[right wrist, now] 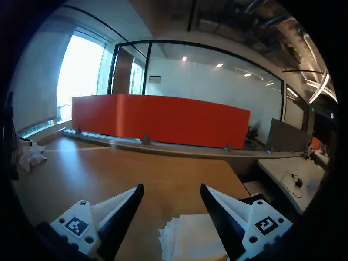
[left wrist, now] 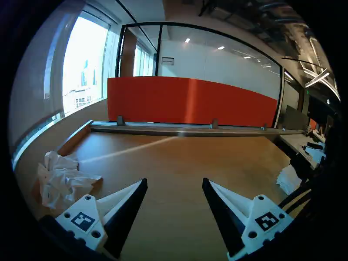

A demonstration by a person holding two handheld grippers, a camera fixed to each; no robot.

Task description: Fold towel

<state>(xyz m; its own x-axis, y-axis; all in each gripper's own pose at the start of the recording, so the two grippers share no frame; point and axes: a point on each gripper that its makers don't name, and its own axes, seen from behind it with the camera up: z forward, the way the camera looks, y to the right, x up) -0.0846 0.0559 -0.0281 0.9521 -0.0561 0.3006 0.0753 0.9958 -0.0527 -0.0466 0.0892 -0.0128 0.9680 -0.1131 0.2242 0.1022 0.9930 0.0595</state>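
A crumpled white towel [left wrist: 58,179] lies on the wooden table [left wrist: 182,161] at its left side, in the left gripper view. My left gripper [left wrist: 175,185] hovers open above the table, to the right of that towel, with nothing between its fingers. A stack of folded white towels [right wrist: 191,237] rests near the table's front right edge, right below my right gripper [right wrist: 171,188], which stands open just above and behind it. The same stack [left wrist: 289,178] shows at the right edge of the left gripper view. The crumpled towel [right wrist: 30,156] appears far left in the right gripper view.
An orange divider panel [left wrist: 191,101] runs along the table's far edge behind a metal rail [left wrist: 191,129]. Windows [left wrist: 85,71] line the left wall. A second desk [right wrist: 291,174] with a cable on it stands to the right, past the table's edge.
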